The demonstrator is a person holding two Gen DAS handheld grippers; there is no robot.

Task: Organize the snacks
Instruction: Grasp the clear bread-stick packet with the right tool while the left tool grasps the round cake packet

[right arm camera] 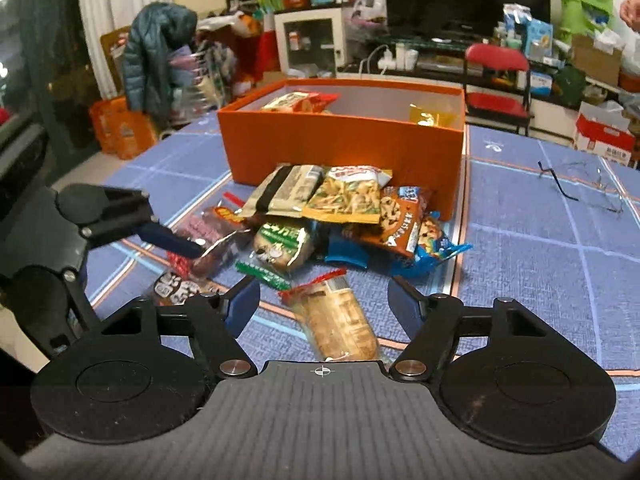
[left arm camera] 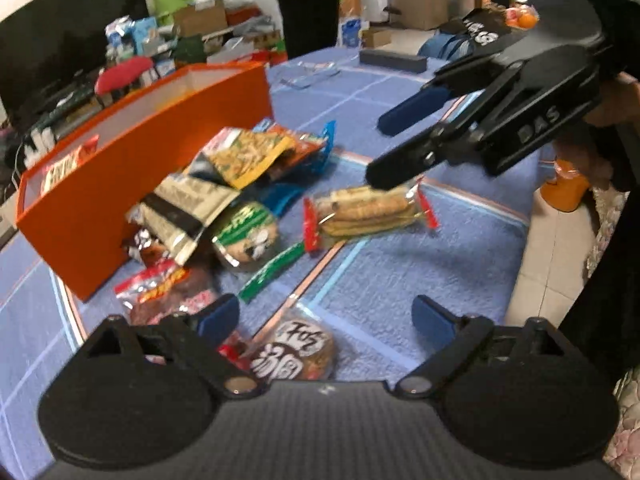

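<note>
The clear cellophane pack of tan biscuits with red crimped ends (right arm camera: pixel 338 320) lies flat on the blue quilted table cover (right arm camera: pixel 540 280), apart from the heap of snack bags, directly ahead of the right claw (right arm camera: pixel 322 306). Its long axis runs nearly straight away from that claw, so the 2 blue pads (right arm camera: pixel 402 304) straddle its near end across the narrow width; they stand apart and press on nothing. The right hand is plainly the nearer one. The left claw (left arm camera: pixel 326 322) also stands wide apart and empty, hovering over a round dark wrapper with white characters (left arm camera: pixel 298 350) at the near edge of the heap.

The orange rectangular cardboard box (right arm camera: pixel 344 148), stiff-walled and open-topped, sits beyond the heap with 2 or 3 packets already inside. The remaining bags look like crinkly glossy foil and film, slippery and easily crushed. I judge the biscuit pack brittle, calling for a gentle squeeze.
</note>
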